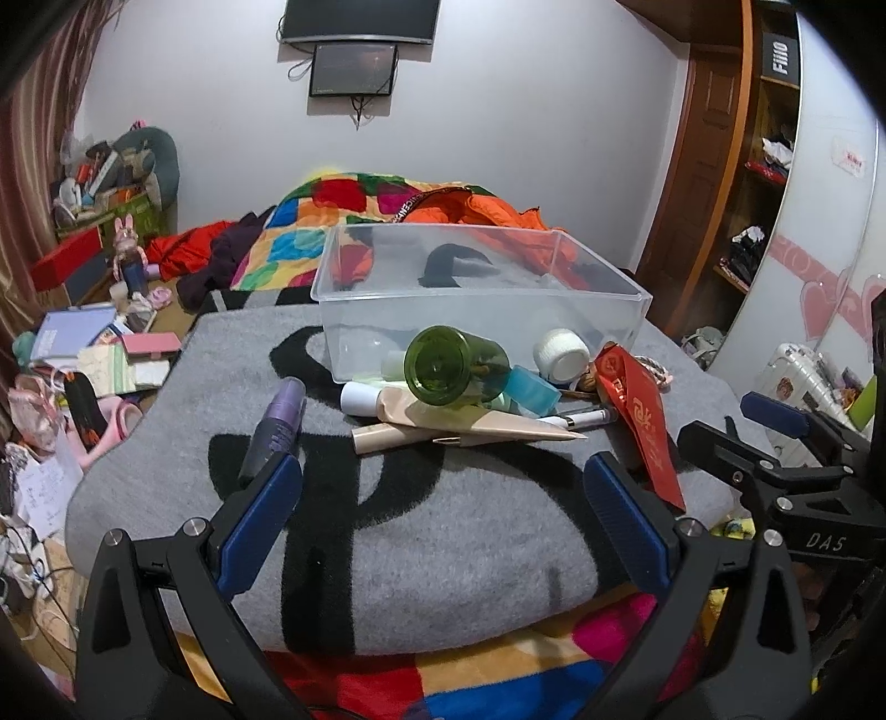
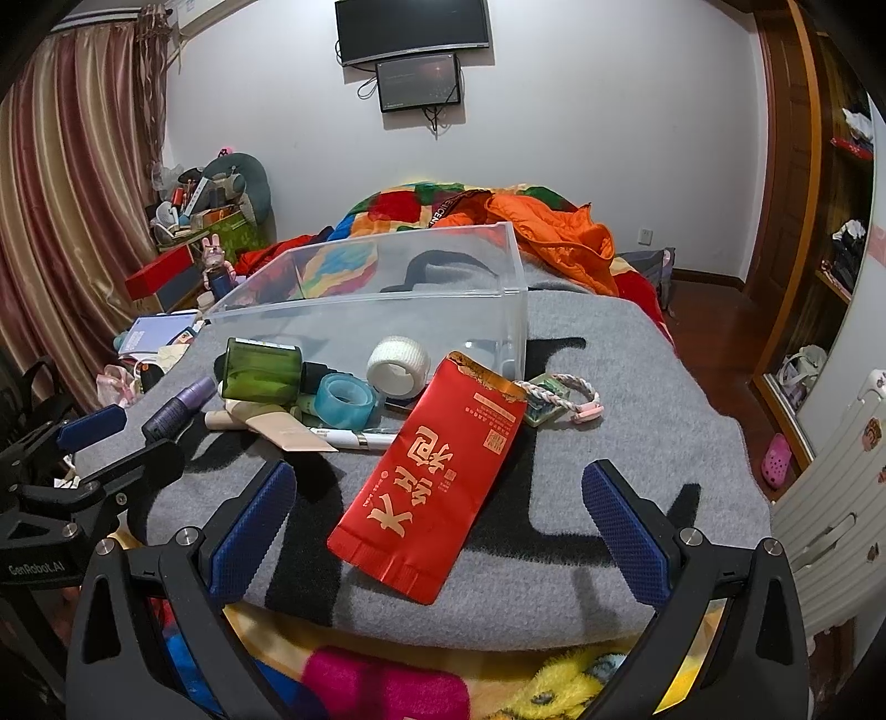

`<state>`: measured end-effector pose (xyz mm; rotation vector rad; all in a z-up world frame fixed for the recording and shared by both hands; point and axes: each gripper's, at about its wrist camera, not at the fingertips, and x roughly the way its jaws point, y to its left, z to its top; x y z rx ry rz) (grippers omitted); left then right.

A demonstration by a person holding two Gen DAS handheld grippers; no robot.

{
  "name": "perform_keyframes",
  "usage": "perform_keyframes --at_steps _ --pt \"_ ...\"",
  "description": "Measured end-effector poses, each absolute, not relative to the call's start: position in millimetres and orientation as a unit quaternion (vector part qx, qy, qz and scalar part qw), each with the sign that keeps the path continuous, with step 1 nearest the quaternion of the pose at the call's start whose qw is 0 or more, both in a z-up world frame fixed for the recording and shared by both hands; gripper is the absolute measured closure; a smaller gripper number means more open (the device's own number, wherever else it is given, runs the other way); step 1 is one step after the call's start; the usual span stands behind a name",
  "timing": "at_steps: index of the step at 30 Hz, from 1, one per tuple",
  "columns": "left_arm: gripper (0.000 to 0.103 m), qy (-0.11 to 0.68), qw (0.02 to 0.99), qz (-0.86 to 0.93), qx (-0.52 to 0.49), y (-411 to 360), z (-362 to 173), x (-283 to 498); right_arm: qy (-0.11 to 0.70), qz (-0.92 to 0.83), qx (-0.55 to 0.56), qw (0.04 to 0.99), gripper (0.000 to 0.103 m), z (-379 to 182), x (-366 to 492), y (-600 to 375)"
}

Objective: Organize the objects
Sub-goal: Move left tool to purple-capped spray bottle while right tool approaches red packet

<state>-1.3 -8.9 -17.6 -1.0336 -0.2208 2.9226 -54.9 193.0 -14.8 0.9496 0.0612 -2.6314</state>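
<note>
Your right gripper [image 2: 437, 526] has its fingers spread fully wide and empty, and so does your left gripper [image 1: 443, 515]. Just ahead of the right fingers lies the red envelope [image 2: 432, 476], flat on the grey blanket [image 2: 637, 387], its long axis running away from you and tilted to the right. The right hand is the nearer one. Beyond it sit the purple bottle [image 1: 274, 429], cream tube [image 1: 443, 415], green bottle [image 1: 454, 365], blue tape roll [image 2: 346, 400] and white tape roll [image 2: 397, 365], all outside the clear bin [image 1: 476, 293], which looks empty. The surface is a cluttered bed; behind, a white wall with two screens [image 2: 415, 50].
</note>
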Motion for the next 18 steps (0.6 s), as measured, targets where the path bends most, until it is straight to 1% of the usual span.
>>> perform_keyframes --at_steps 13,15,16,17,18 --pt "0.000 -0.073 -0.004 0.943 -0.326 -33.5 -13.9 -13.7 0.000 -0.919 0.357 0.166 0.000 -16.9 -77.6 196.1" --pt "0.005 -0.071 -0.006 0.942 -0.328 -38.7 -14.5 -17.8 -0.006 -0.918 0.362 0.164 0.000 -17.4 -82.7 196.2" --pt "0.013 -0.071 -0.008 0.941 -0.331 -41.9 -15.1 -20.6 -0.007 -0.917 0.363 0.163 0.000 -18.0 -84.7 196.8" --pt "0.018 -0.070 -0.009 0.939 -0.335 -44.6 -16.1 -23.8 -0.009 -0.917 0.366 0.161 0.000 -18.5 -87.6 196.4" --pt "0.019 -0.072 -0.010 0.937 -0.341 -48.2 -17.5 -27.7 -0.009 -0.916 0.367 0.159 0.000 -19.5 -89.6 196.7"
